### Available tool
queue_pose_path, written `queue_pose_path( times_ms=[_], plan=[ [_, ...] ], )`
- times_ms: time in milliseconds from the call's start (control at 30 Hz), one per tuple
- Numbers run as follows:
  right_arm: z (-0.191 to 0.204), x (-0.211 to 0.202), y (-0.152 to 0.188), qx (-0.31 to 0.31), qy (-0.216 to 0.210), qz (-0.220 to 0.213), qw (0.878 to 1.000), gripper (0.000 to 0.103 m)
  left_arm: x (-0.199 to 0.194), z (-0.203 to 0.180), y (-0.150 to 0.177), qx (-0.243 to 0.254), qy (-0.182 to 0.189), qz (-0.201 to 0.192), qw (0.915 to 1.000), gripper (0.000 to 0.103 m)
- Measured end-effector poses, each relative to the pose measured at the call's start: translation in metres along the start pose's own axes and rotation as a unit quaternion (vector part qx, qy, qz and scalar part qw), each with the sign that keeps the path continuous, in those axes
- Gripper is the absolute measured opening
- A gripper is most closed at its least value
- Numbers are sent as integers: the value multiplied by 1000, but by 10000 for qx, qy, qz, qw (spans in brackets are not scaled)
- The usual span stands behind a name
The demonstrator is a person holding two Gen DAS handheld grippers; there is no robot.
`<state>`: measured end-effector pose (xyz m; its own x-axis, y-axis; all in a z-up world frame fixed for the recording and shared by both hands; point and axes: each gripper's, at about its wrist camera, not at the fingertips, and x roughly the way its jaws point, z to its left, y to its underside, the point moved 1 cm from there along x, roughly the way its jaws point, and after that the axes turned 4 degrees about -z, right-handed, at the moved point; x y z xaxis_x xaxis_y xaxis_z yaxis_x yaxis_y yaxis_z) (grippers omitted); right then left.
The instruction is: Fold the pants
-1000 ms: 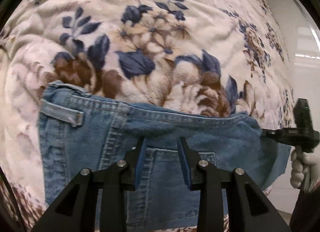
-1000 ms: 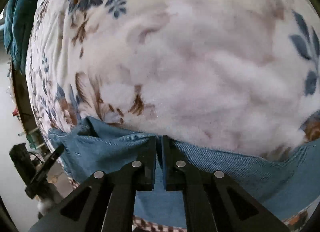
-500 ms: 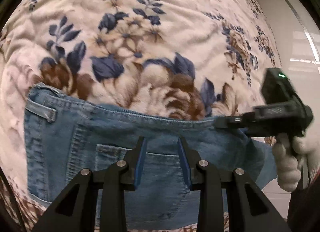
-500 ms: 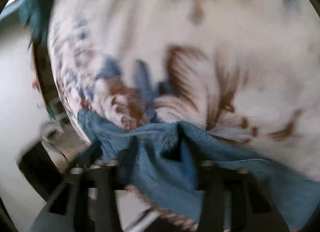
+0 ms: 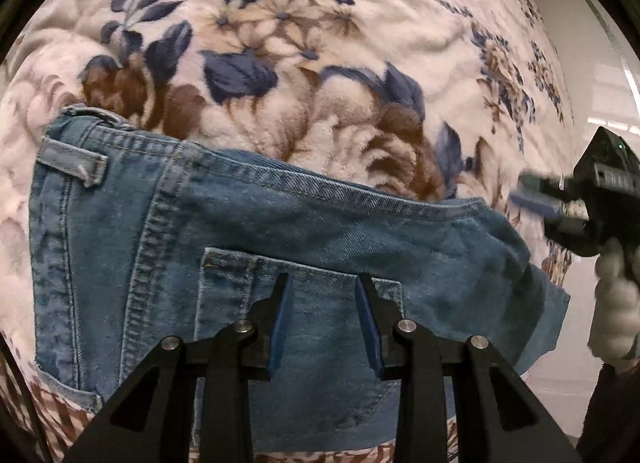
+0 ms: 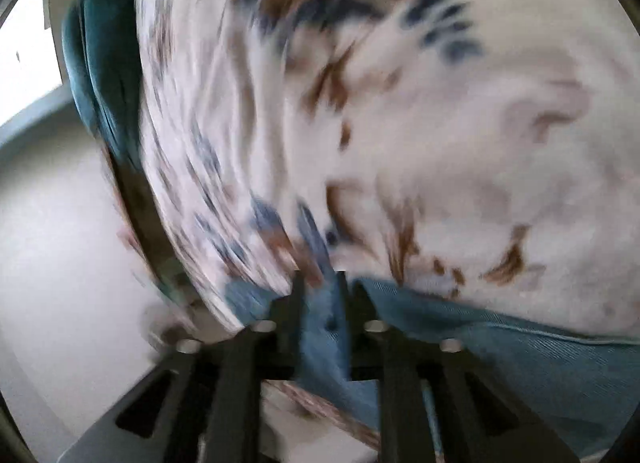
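Since the earlier frame, right gripper (image 5: 536,199) has let go of the jeans (image 5: 280,247); its jaws have just been opening, apart, clear at 3 o'clock. Left gripper (image 5: 324,317) hovers, jaws parted, empty. Jeans lie folded on blanket (image 5: 320,43). Next: regrasp for a further fold.

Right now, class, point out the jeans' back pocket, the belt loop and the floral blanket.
back pocket (image 5: 320,327), left wrist view, denim between the fingers.
belt loop (image 5: 72,161), left wrist view, its middle.
blanket (image 5: 280,23), left wrist view, bare floral part.
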<state>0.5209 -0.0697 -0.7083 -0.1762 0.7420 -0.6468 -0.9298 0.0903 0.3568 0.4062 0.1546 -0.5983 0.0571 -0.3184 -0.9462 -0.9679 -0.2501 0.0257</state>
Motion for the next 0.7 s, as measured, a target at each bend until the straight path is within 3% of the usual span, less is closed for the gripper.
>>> queue_pose_path(
  times_ms=[67,100,167,233,300,333,367,433,533,600,700],
  plan=[
    [17,10,11,-615,849,273,9941,38,-5,0,-1,-53,2,-39,10000,30],
    [32,10,21,-1146,1645,161,9796,38,-9,-1,-1,-70,33,-66,9999,30],
    [54,-4,38,-1798,2058,-357,9613,38,-14,-3,0,-42,50,-136,9999,30],
    [65,-6,46,-2022,1690,-192,9645,38,-17,-9,2,100,19,-186,9998,30],
    [59,12,56,-1817,1129,571,9752,36,-14,-18,3,188,-12,-213,9996,30],
    [52,17,56,-1743,1097,666,9763,35,-11,-22,3,207,-2,-216,9996,43],
    [45,26,55,-1701,1230,597,9759,32,-7,-26,3,221,8,-201,9996,59],
    [29,39,40,-1489,1427,349,9779,19,-1,-32,3,234,25,-186,9995,61],
    [5,31,12,-928,1357,-424,9855,7,3,-44,2,386,-125,-429,9983,65],
    [0,22,5,-896,1441,-740,9827,7,4,-51,1,485,-224,-620,9966,79],
    [-6,20,4,-858,1331,-682,9850,7,6,-62,-2,629,-266,-782,9946,93]
  ],
)
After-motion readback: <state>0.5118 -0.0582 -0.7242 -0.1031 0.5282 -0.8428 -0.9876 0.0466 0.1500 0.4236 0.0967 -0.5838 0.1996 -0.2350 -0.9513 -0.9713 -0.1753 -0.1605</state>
